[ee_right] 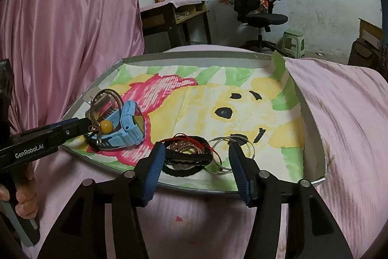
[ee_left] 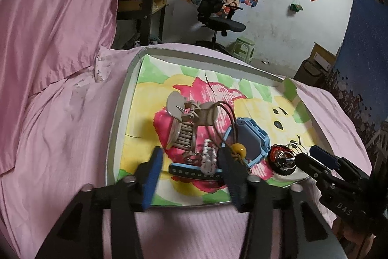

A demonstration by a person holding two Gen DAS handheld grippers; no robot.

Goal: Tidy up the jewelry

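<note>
A shallow tray (ee_left: 116, 128) lined with a painted flower sheet lies on pink bedding. In it are a beige hair claw (ee_left: 186, 123), a blue watch (ee_left: 252, 137) (ee_right: 128, 128), a brown cord with a yellow bead (ee_left: 238, 149) (ee_right: 106, 126) and a small white beaded piece (ee_left: 208, 158). My left gripper (ee_left: 191, 162) (ee_right: 82, 124) stands open over the watch strap and the beaded piece, its pads clear of them. My right gripper (ee_right: 197, 157) (ee_left: 308, 157) is open around a heap of red and black bracelets (ee_right: 186, 152) (ee_left: 281, 159), beside thin wire hoops (ee_right: 232, 149).
The tray's near rim (ee_right: 194, 188) lies just under both grippers. Pink fabric (ee_left: 48, 40) hangs at the left. Beyond the bed are a black office chair (ee_left: 215, 13), a green stool (ee_left: 242, 47) and a desk (ee_left: 140, 6). A hand (ee_right: 24, 200) holds the left gripper's handle.
</note>
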